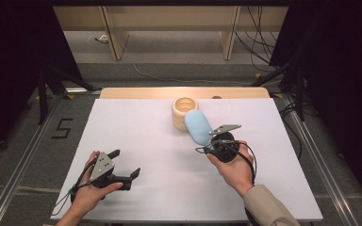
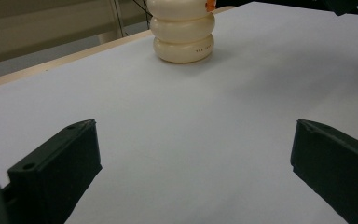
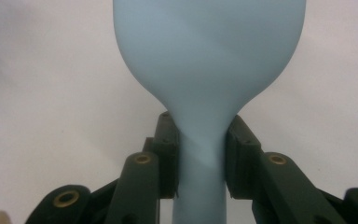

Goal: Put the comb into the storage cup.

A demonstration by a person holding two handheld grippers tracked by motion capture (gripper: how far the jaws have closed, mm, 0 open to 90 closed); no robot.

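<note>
Brush (image 3: 208, 60) handle clamped in right gripper (image 3: 201, 158) (head (image 1: 198, 126) beyond jaws).

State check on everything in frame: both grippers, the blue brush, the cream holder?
left gripper: open, jaws wide apart, holds nothing, low over the table near its front left.
right gripper: shut on the blue brush's handle.
blue brush: held off the table, wide head tilted toward the cream holder.
cream holder: upright on the table, mouth open; I cannot tell what is inside.
table: covered in white.
</note>
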